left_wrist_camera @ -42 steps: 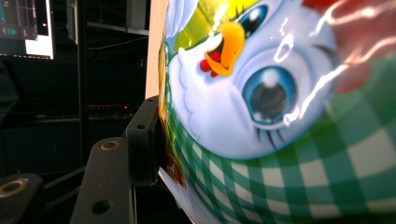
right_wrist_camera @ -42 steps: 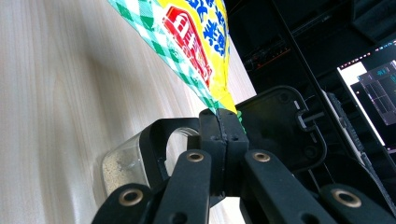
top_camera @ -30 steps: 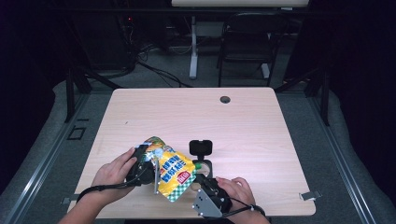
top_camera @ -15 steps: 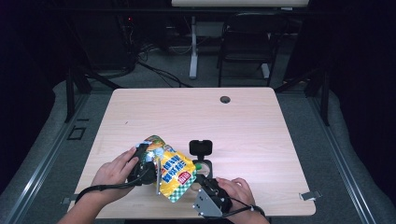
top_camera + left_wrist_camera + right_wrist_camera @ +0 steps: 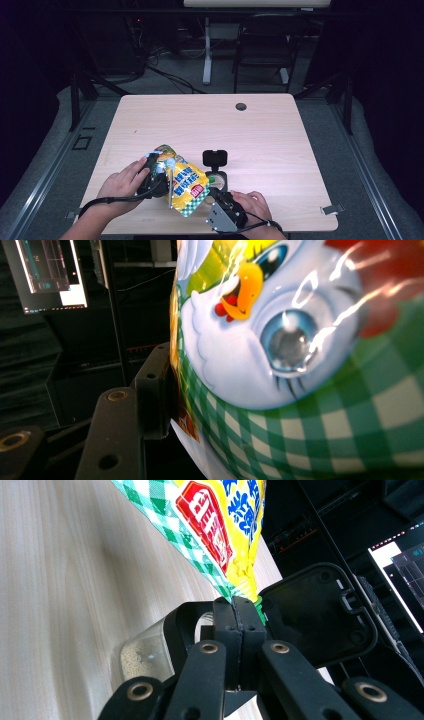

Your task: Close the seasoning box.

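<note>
A yellow snack bag [image 5: 186,184] with green checks and a cartoon bird [image 5: 280,340] hangs tilted over the table's near edge, held between both grippers. My left gripper [image 5: 153,171] is shut on the bag's upper left end; one black jaw presses on the bag's edge [image 5: 175,390] and the other jaw is hidden behind the bag. My right gripper [image 5: 224,210] pinches the bag's lower corner [image 5: 239,611], its jaws shut together on the foil. Just behind that corner stands a small clear container [image 5: 145,655] with its black lid [image 5: 320,615] flipped open.
The container [image 5: 217,176] and its raised lid [image 5: 215,157] stand right of the bag, near the right hand. A round cable hole [image 5: 241,106] lies at the wooden table's [image 5: 280,150] far side. Chairs and desk legs stand beyond the table.
The bag and both grippers stay nearly where they were; the bag has shifted only slightly between them.
</note>
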